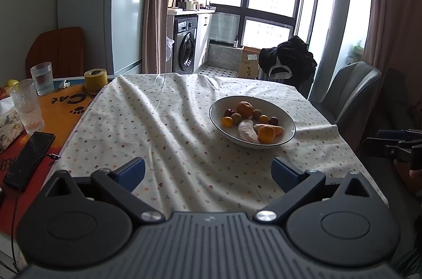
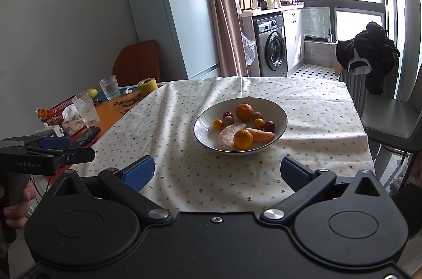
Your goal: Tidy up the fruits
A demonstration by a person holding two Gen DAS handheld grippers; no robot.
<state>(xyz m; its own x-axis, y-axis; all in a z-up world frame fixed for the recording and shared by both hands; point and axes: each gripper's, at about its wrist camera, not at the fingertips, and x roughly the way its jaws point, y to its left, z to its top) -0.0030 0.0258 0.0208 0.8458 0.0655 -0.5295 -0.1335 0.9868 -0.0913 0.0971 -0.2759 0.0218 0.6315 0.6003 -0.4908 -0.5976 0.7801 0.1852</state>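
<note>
White bowl (image 2: pixel 279 118) of fruit (image 2: pixel 244 112) sits ahead of both grippers, left gripper (image 1: pixel 208 172) and right gripper (image 2: pixel 217 171), which we hold wide, empty, ready to pick.

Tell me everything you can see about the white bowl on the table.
The white bowl is wide and shallow, looks ceramic, with a thin dark line on its rim. It stands upright on the flowered tablecloth, toward the table's far right. It holds oranges, small round fruits in orange, dark red and greenish brown, and peeled pieces. Neither gripper touches it; both are open and short of it.
</note>
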